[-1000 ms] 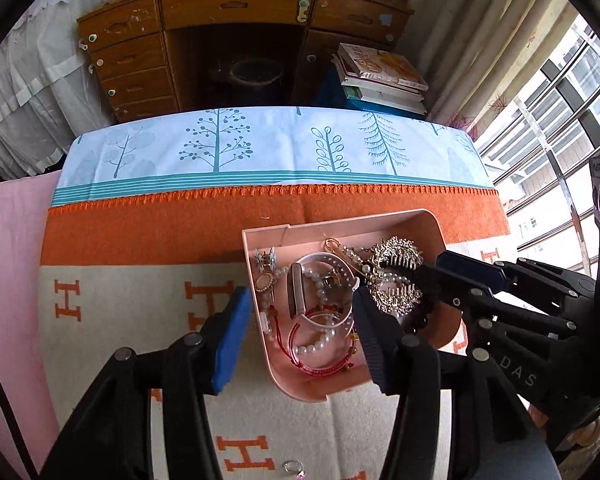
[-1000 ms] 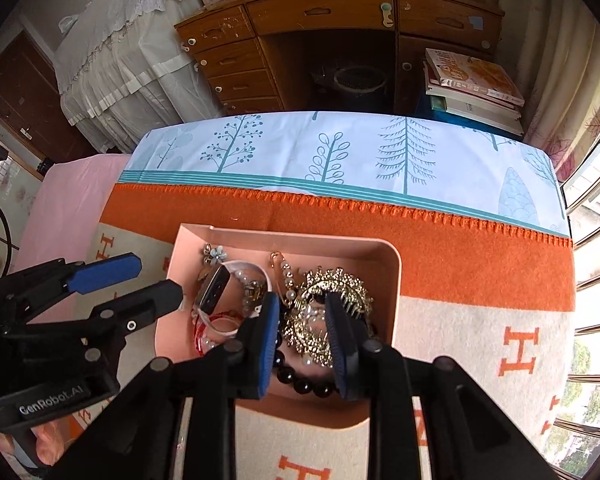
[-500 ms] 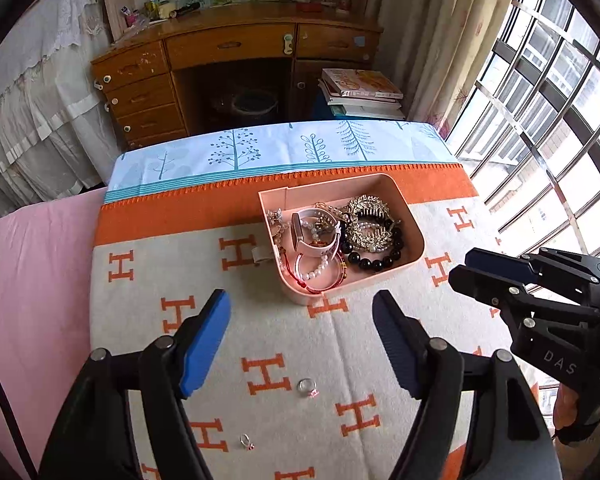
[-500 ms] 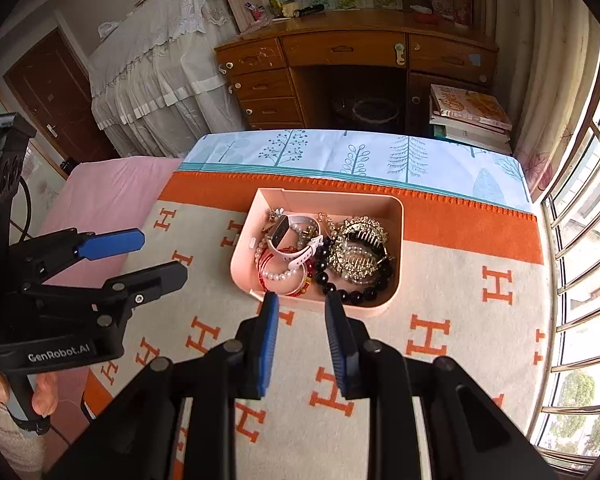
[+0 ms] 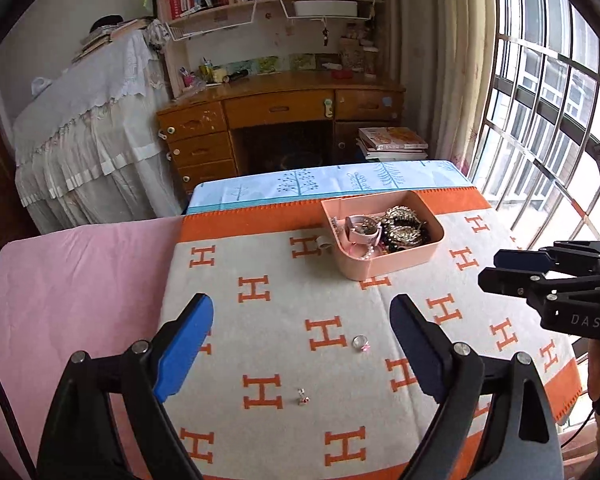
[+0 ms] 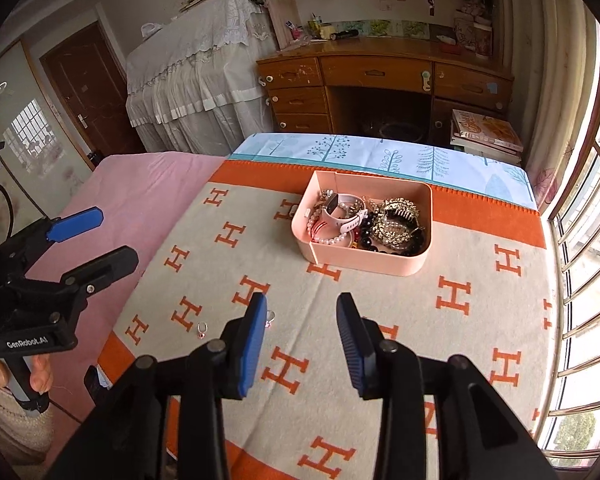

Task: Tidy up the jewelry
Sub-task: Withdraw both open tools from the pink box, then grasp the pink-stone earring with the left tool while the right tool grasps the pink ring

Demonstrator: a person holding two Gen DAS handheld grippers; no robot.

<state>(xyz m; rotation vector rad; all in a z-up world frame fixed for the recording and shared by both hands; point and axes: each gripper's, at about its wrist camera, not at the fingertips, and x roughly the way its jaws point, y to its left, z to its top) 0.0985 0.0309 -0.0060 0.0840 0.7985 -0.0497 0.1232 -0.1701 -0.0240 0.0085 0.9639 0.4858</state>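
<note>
Left tongs (image 5: 302, 344) stood wide open, nothing between the blue pads, held above the near part of the H-patterned blanket (image 5: 260, 292). Right tongs (image 6: 302, 342) were also open, a narrower gap, empty, held over the same blanket.

Between the left tongs' fingers in the left wrist view, a silver ring (image 5: 359, 342) with a pink stone lay loose on the blanket. A second small ring (image 5: 302, 396) lay nearer and to the left of it. In the right wrist view the same two rings sat just left of the right tongs' left pad, one partly hidden behind it.

Farther off, the pink tray (image 6: 380, 260) sat on the blanket near its orange far border. It held a pale pink watch (image 6: 346, 210), a pearl bracelet (image 6: 330, 240), a black bead bracelet (image 6: 370, 242) and gold-toned pieces (image 6: 398, 220) piled on the right side. A small pale item lay on the blanket just left of the tray; what it was could not be told.

Beyond the blanket: tree-print cloth (image 6: 380, 156), then a wooden desk (image 6: 380, 76).
</note>
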